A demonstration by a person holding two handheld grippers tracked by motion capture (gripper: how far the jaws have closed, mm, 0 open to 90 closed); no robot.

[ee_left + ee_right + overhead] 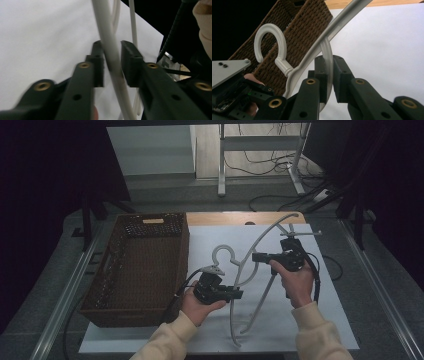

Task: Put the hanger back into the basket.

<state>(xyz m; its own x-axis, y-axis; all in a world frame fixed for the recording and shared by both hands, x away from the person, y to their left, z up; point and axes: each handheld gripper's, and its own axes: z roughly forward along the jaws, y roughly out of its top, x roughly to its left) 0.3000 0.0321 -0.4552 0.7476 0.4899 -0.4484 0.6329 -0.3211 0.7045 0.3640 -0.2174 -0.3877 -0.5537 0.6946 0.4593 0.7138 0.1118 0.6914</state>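
Beside the basket (140, 265), hanger (250, 260) hook (223, 254) points basketward.

- The tabletop (220, 218) is light wood, showing as a bare strip along the far edge.
- Most of it sits under a big white sheet (325, 320) that runs right to the near edge.
- A dark brown wicker basket (140, 265) sits on the left, partly on the sheet, long side running away from the person.
- The white hanger's (240, 270) lower end touches the sheet near the front; the rest is lifted off it.
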